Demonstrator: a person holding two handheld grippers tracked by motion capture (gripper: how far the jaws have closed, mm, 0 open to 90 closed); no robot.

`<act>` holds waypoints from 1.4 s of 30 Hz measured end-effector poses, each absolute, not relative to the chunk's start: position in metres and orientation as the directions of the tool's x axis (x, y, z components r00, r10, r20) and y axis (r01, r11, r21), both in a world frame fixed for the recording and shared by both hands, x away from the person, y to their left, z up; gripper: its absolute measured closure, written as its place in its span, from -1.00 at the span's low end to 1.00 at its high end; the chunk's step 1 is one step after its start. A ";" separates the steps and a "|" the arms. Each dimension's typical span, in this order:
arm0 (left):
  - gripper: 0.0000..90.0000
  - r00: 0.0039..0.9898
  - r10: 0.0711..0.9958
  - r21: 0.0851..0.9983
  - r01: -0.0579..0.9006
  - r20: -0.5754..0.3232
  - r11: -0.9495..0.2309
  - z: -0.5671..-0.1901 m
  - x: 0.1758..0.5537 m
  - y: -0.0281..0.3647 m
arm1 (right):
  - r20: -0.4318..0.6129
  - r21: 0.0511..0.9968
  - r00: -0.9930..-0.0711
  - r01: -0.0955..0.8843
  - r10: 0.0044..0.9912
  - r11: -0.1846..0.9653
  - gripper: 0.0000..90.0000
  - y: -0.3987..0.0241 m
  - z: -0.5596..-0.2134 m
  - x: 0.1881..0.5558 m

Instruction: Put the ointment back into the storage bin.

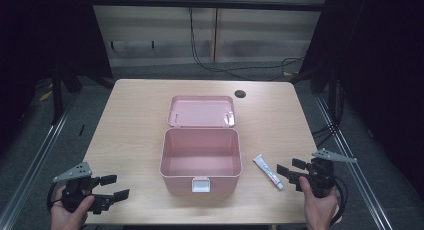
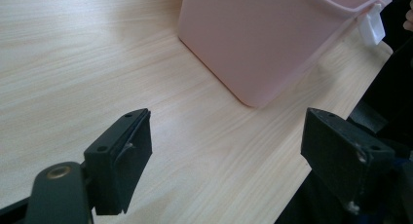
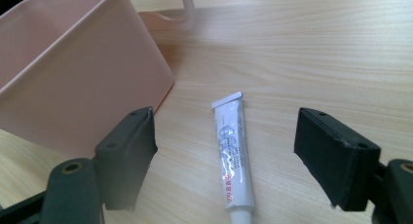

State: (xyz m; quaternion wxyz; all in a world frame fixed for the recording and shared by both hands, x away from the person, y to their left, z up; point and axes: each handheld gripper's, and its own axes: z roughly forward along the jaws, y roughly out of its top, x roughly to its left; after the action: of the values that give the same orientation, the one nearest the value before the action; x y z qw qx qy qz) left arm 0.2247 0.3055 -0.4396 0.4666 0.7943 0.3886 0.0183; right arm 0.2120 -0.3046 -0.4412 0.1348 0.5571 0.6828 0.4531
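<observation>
The tube [image 1: 268, 172] lies on the table [image 1: 130, 120] just right of the open box [image 1: 200, 160], lid [image 1: 201, 111] behind it.

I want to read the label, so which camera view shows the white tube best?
The right gripper view: the white tube lies large between the open jaws of the right hand-held gripper, print and cap visible. The high view shows it small, right of the pink box. The left gripper view looks at the box's side instead.

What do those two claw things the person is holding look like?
Both the left gripper and the right gripper are black, with two flat blocky jaws, a grey three-cornered plate on top and a black cable trailing behind. Brass-coloured rivets sit at the jaw joints.
</observation>
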 end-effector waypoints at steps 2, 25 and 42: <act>-0.58 0.697 0.635 0.755 0.600 -0.332 -0.264 -0.440 0.225 0.305 | 0.292 0.773 -0.361 0.634 0.886 0.004 -0.28 -0.302 -0.442 0.212; -0.58 0.695 0.639 0.752 0.603 -0.330 -0.267 -0.441 0.225 0.305 | 0.295 0.458 -0.449 0.841 0.844 0.288 -0.29 -0.285 -0.425 0.240; -0.58 0.690 0.644 0.749 0.607 -0.331 -0.265 -0.442 0.225 0.305 | 0.214 0.164 -0.496 0.867 0.842 0.470 0.18 -0.262 -0.430 0.281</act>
State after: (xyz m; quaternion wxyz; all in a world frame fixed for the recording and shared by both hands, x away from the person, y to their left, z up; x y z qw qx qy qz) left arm 0.2255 0.3052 -0.4418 0.4612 0.7951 0.3934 0.0202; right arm 0.2814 -0.2618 -0.4301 -0.0512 0.4994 0.8556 0.1260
